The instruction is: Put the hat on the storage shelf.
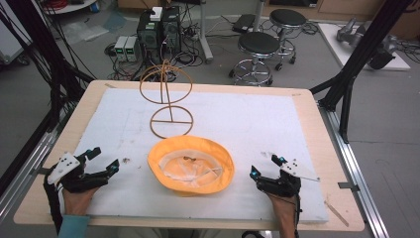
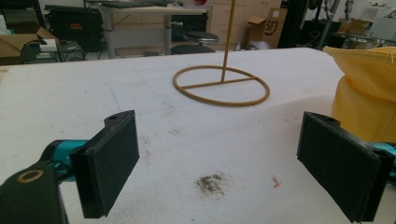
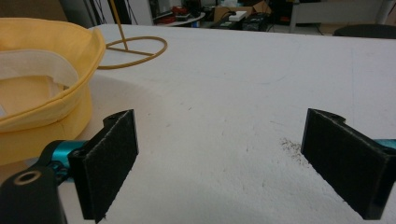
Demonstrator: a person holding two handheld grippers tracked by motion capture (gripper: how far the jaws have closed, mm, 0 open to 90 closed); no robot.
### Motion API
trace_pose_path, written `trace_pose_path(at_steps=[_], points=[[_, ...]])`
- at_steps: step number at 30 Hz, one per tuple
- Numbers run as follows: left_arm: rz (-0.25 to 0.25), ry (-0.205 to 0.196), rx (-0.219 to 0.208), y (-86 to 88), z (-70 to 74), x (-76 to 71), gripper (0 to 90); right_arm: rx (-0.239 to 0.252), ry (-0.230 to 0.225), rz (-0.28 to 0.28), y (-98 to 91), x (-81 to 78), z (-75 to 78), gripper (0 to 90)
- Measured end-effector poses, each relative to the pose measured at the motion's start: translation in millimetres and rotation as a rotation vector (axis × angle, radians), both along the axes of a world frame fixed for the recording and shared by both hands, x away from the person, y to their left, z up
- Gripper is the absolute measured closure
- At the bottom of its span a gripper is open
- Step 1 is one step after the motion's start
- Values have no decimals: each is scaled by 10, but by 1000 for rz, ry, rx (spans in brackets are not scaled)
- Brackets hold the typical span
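A white table [image 1: 257, 124] fills the scene, with a wire hat stand [image 1: 168, 99] at the back. The yellow hat [image 1: 191, 164] lies upturned between the left gripper [image 1: 105, 159] and right gripper [image 1: 265, 166], both wide open and empty. A one-sided pinch could fold the soft brim.

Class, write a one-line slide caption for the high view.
A yellow hat lies upside down before a wire stand, with the open left gripper and right gripper resting either side.
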State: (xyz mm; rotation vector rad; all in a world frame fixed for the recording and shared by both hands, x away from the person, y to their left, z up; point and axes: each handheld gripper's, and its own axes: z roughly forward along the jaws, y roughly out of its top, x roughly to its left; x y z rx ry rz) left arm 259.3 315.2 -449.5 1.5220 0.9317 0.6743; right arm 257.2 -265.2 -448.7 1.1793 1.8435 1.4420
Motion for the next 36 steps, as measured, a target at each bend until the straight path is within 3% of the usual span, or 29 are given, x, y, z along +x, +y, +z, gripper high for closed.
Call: trace_pose_path(at_steps=[21,27,36], points=[[-21,-6,-10,10,0,1,126,8,-3,-1,-8,-5,0,98],[-83,-29,-48,21,28,11,102,6,-2,-2,-7,-4,0,98],[-196,-55,-22,-42,203,64,86,4,-1,-3,-7,-3,0,98]])
